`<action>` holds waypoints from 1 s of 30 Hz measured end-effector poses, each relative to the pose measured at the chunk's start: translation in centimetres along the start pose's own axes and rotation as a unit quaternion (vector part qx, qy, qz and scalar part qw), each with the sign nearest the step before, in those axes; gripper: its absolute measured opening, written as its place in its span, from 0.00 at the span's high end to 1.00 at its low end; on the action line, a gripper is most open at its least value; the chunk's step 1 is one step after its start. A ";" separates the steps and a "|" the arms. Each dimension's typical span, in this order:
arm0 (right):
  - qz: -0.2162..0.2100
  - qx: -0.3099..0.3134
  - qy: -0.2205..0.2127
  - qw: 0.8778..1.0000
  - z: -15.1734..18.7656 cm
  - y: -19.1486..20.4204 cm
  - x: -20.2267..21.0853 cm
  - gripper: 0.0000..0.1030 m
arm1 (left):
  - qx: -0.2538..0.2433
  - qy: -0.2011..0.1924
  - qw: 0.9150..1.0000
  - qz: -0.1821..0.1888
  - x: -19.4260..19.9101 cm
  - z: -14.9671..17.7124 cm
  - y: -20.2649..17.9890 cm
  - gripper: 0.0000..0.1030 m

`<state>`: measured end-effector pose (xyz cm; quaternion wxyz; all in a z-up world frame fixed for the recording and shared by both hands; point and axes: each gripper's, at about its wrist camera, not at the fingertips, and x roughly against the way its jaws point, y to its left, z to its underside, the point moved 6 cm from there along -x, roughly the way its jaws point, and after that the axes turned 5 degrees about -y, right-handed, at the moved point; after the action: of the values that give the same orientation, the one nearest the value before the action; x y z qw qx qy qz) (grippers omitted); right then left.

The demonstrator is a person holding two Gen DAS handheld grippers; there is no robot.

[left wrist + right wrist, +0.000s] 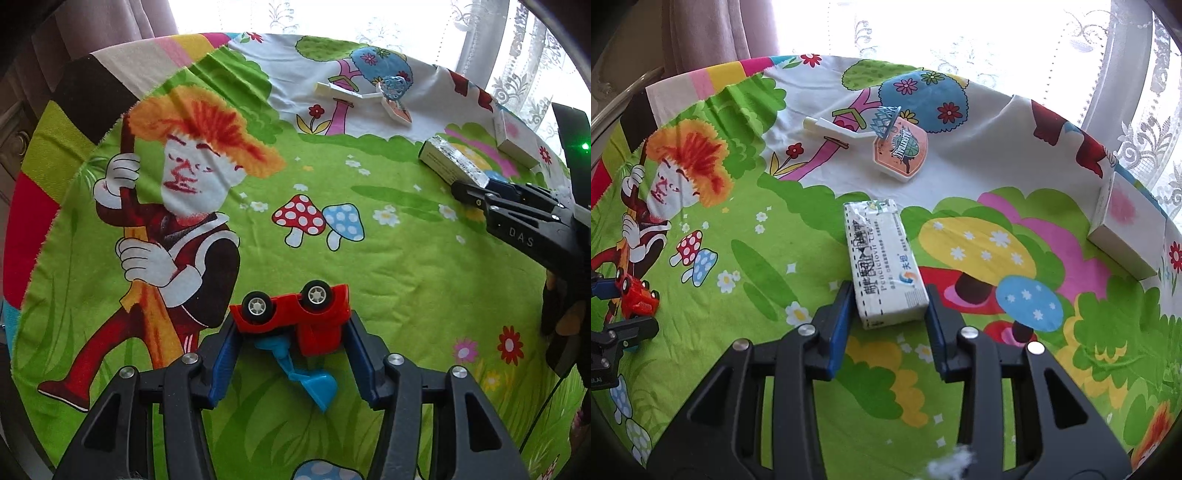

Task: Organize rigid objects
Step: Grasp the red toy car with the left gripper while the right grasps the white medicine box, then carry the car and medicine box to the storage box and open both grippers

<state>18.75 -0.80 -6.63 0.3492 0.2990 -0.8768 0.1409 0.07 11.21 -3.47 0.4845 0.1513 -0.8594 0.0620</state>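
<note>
The left gripper (pixel 291 325) is clamping the overturned red toy car (pixel 295 314); the right gripper (pixel 890 306) is squeezing the cream box (pixel 882 258), whose long axis is pointing far, toward the basketball hoop toy (pixel 897 147).

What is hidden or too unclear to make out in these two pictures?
- Left wrist view: the toy car lies wheels-up, so its top is hidden, and it covers the upper end of the blue scoop.
- Left wrist view: the medicine box has its near end covered by the right gripper.
- Right wrist view: the small print on the medicine box is too small to read.
- Right wrist view: the white box shows blurred, washed-out print.
</note>
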 end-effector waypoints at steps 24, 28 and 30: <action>-0.009 -0.041 0.022 0.999 0.3 5.4 1.4 0.61 | -0.002 0.004 1.000 0.016 0.3 1.2 0.5 0.47; -0.025 -0.030 0.022 0.999 0.1 7.9 2.3 0.61 | -0.002 0.013 1.000 0.010 1.0 2.2 1.6 0.47; -0.032 -0.022 0.020 0.999 -0.1 9.3 2.7 0.61 | 0.000 0.015 1.000 0.007 1.4 2.7 2.1 0.47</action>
<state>11.46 5.31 -5.02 0.3776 0.3168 -0.8623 0.1164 -3.47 12.28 -3.61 0.4967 0.1440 -0.8532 0.0674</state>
